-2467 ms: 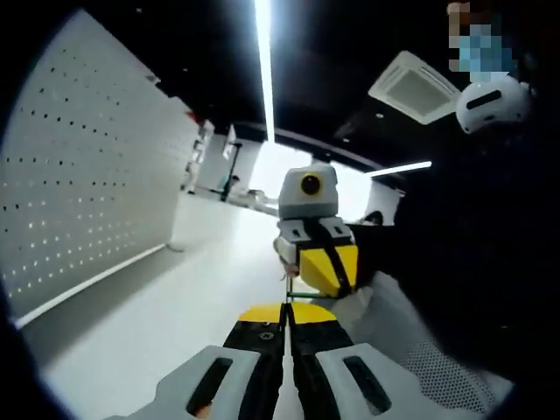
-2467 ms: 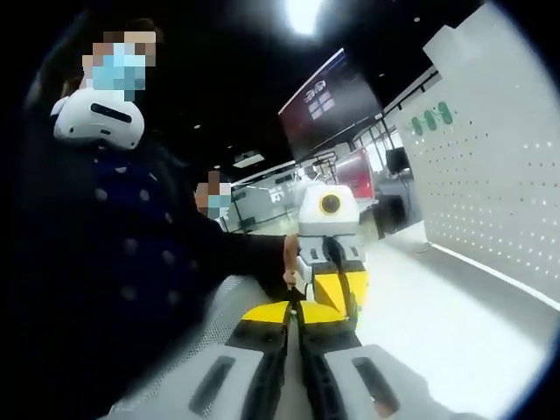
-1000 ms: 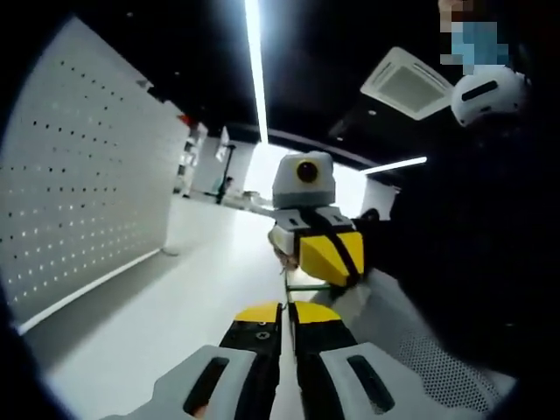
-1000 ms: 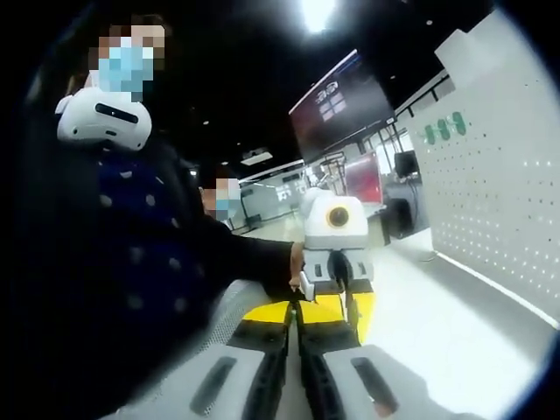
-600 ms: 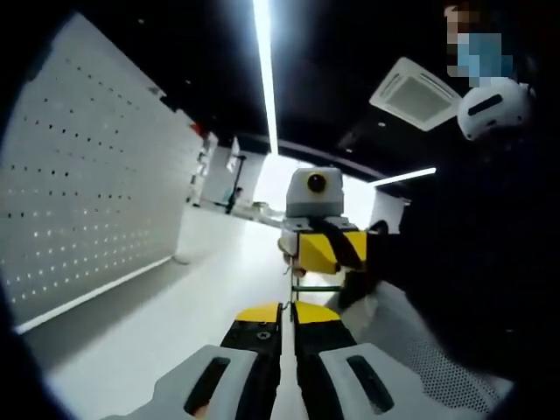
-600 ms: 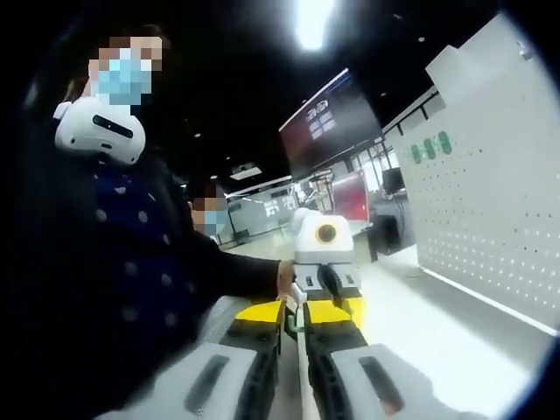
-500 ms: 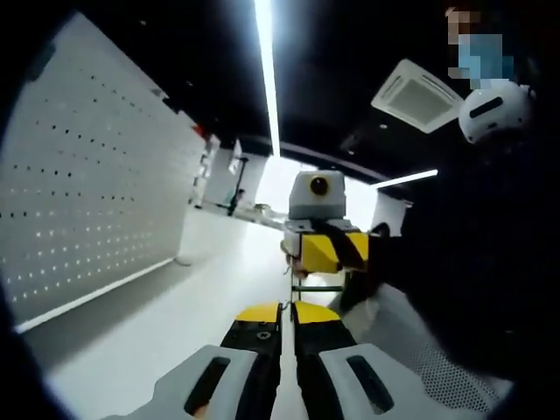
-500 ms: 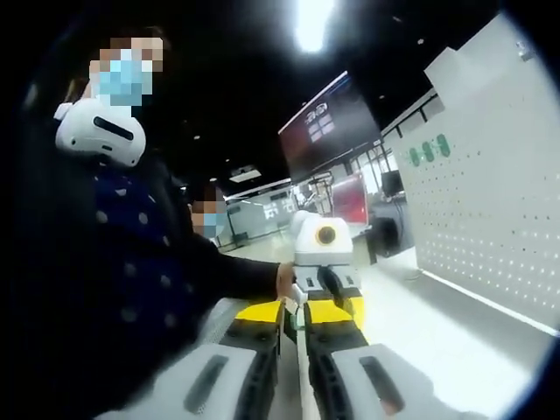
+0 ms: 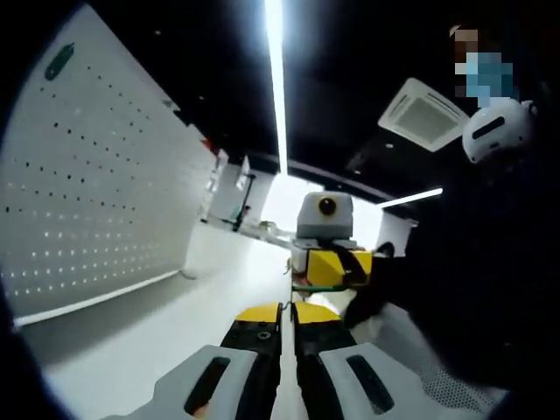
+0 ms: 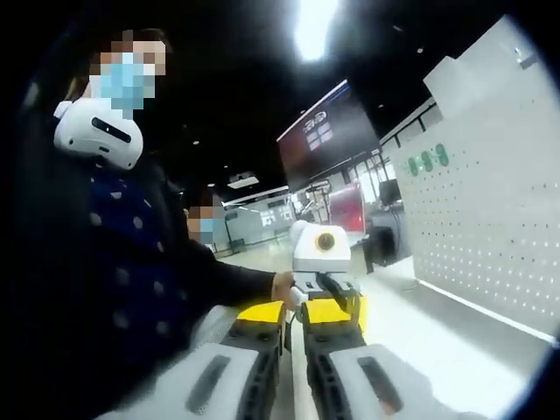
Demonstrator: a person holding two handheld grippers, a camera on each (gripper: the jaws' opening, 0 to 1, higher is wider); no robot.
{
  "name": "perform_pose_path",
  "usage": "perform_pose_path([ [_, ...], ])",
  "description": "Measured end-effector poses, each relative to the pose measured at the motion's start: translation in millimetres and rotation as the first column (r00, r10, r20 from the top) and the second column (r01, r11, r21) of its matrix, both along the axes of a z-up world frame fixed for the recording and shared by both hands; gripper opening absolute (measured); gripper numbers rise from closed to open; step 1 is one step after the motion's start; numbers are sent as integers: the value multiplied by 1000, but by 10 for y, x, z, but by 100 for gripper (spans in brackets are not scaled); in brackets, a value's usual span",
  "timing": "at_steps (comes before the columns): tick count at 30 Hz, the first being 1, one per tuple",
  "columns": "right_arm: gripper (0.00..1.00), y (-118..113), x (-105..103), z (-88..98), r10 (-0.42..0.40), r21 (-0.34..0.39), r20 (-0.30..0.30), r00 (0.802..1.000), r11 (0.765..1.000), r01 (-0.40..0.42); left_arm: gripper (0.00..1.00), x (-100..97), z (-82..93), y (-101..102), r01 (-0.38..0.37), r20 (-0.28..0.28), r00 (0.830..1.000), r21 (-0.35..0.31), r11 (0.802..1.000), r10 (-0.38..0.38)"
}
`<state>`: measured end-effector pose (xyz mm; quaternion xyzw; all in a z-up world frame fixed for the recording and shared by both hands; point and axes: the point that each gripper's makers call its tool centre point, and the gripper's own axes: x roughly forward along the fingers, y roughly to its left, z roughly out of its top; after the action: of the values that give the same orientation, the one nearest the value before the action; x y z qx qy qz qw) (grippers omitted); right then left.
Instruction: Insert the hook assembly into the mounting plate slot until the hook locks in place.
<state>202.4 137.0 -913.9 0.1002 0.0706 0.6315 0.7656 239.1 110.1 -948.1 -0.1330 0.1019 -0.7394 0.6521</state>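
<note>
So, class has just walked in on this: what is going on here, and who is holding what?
A person in dark clothing holds a pair of yellow-and-black tongs in each hand, tips facing each other above a white table. The left tongs look nearly shut on a thin green wire piece reaching to the right tongs; what it is stays unclear. A white perforated pegboard panel stands beside the table; nothing is inserted into it yet.

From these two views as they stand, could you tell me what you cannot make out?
- The green part between the two grippers, left gripper view: too small to tell hook from plate.
- Its seating, right gripper view: hidden by the right gripper.
- The left gripper: its jaws look closed, but any grip is too small to confirm.
</note>
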Motion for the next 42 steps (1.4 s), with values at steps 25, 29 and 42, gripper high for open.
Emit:
perform_pose_path([
  [25, 0, -34, 31, 6, -19, -5, 5, 1000, 1000, 19, 5, 0, 30, -42, -20, 50, 999, -20, 1000, 21],
  [29, 0, -37, 37, -10, -21, -8, -1, 1000, 1000, 21, 6, 19, 14, -40, -29, 59, 998, -12, 999, 30],
  [42, 0, -51, 63, -69, -29, -20, -17, 999, 999, 28, 18, 129, -15, -27, -87, 73, 994, 5, 996, 87],
])
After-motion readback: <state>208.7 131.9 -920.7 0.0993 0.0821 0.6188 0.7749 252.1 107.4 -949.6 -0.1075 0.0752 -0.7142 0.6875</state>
